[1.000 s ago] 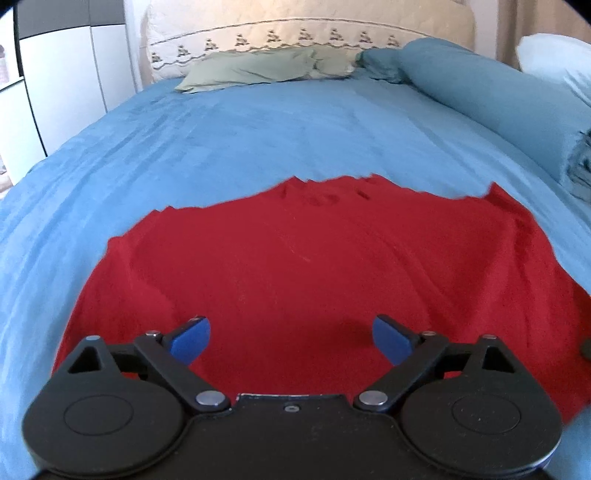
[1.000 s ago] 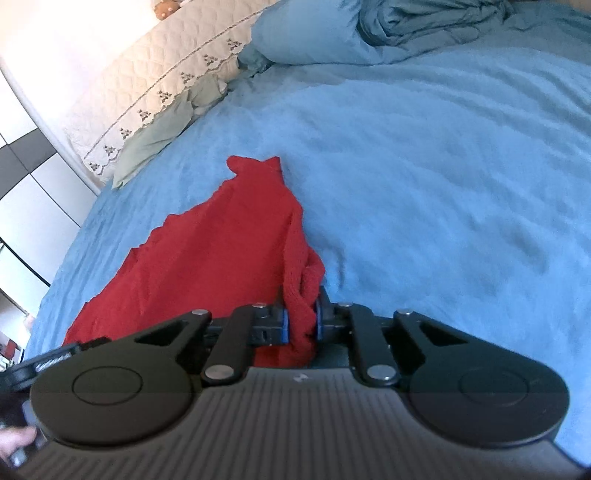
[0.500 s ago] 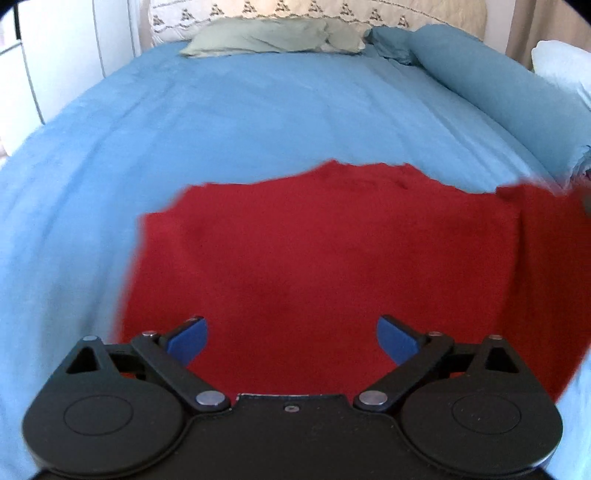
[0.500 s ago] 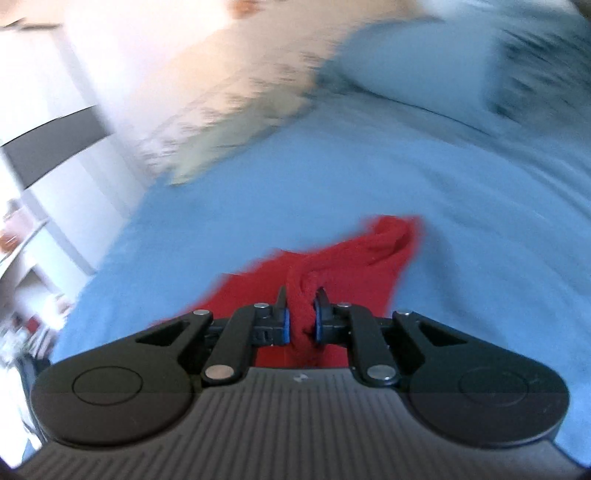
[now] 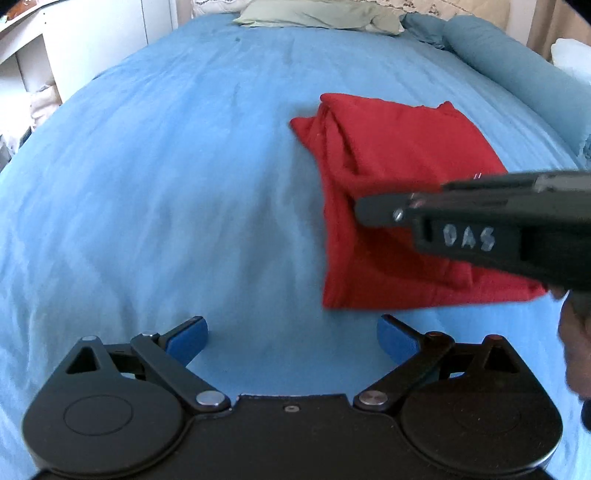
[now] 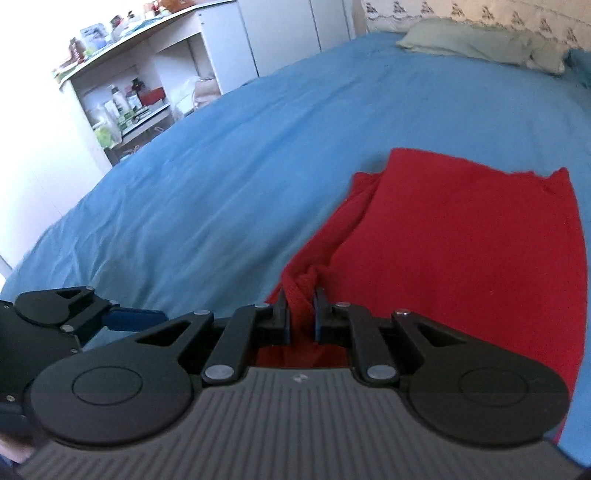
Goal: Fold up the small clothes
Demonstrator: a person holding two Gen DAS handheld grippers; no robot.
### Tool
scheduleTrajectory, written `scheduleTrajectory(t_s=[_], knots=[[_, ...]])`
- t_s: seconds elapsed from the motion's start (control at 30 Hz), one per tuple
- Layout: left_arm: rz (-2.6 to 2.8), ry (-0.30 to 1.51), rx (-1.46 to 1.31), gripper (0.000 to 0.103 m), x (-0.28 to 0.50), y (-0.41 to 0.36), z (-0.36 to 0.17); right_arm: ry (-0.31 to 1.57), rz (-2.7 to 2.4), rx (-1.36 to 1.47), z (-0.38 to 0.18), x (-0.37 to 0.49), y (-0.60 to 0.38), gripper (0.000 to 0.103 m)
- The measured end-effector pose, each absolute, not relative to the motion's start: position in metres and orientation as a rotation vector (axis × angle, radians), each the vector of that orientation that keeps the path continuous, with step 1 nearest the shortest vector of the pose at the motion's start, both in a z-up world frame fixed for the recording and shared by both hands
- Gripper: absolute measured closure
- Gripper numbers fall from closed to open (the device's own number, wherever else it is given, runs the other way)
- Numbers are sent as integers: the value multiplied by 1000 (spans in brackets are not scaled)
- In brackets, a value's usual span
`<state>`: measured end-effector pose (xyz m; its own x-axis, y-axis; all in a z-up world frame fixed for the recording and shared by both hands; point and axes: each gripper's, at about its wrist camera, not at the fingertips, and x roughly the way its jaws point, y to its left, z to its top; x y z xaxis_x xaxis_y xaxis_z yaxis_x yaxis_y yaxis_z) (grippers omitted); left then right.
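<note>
The right gripper [image 6: 300,314] pinches the red garment's [image 6: 461,258] bunched edge to fold it over on the bed [image 6: 258,166], while the left gripper [image 5: 291,341] waits empty, fingers spread

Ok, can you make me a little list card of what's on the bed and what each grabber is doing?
cloth: red garment, folded over on itself, lying on the bed
bed: blue bedspread, wrinkly
right gripper: shut, pinching a bunched edge of the red garment
left gripper: open, nothing between its blue pads, over bare bedspread beside the garment
pillow: pale green pillow at the head of the bed
beside the bed: white shelf with bottles and small items
</note>
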<state>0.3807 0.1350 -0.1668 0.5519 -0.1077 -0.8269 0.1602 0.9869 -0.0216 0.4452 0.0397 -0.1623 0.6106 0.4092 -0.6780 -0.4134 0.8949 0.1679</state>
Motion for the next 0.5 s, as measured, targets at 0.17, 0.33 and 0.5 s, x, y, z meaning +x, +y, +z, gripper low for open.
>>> scheduleTrajectory(t_s=[0.17, 0.33, 0.5], knots=[[-156, 948, 32, 3, 377, 143, -164, 742, 503, -34, -148, 431, 42, 77], [-158, 942, 34, 3, 364, 147, -162, 820, 514, -156, -165, 434, 58, 62], [-195, 912, -4, 3, 354, 152, -150, 693, 517, -47, -131, 405, 16, 24]])
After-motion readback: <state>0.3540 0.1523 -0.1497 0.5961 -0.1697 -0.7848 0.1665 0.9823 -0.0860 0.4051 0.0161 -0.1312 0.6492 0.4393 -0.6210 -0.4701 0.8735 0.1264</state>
